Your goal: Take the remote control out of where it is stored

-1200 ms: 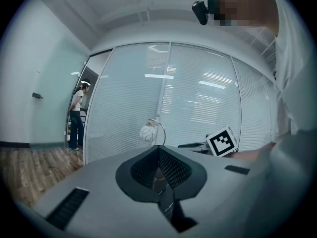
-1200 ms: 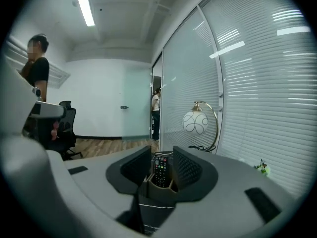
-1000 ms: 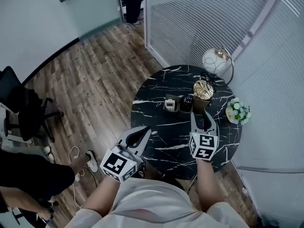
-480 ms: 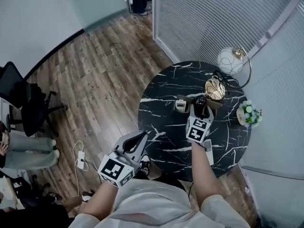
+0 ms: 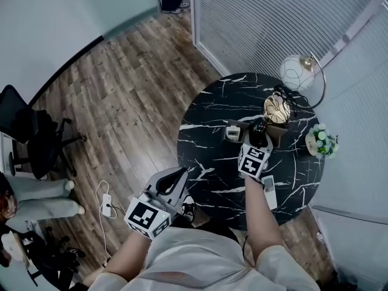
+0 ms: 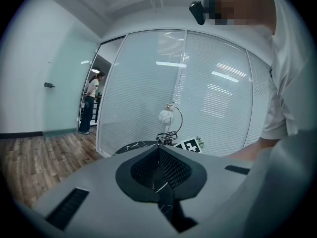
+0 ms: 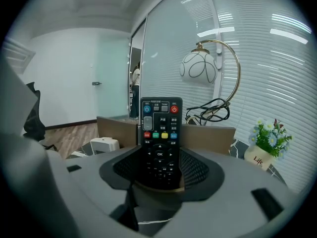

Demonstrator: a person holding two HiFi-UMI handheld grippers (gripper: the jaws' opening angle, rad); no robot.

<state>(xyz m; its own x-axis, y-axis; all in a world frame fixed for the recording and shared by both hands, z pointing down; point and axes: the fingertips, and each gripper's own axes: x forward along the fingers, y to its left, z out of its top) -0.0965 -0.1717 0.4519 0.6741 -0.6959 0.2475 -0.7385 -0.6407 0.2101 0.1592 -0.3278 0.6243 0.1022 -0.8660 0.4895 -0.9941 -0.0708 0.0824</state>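
Observation:
A black remote control (image 7: 161,133) stands upright in a brown holder (image 7: 208,138) on the round black marble table (image 5: 206,144). In the head view the remote (image 5: 259,128) shows just past my right gripper (image 5: 257,139). That right gripper (image 7: 161,170) has its jaws on either side of the remote's lower half and they are closing, with gaps still showing beside the remote. My left gripper (image 5: 180,173) hangs off the table's near-left edge with nothing in it. In its own view the left gripper (image 6: 159,155) has its pads together.
A white remote (image 5: 269,191) lies on the table beside my right forearm. A small white device (image 5: 233,132) sits left of the holder. A globe lamp (image 5: 298,73), a gold ornament (image 5: 276,109) and a flower pot (image 5: 321,143) stand at the table's far right. A chair (image 5: 30,138) is at left.
My right gripper has moved forward across the table to the holder, and its jaws now stand around the remote. The left gripper has stayed near the table's edge.

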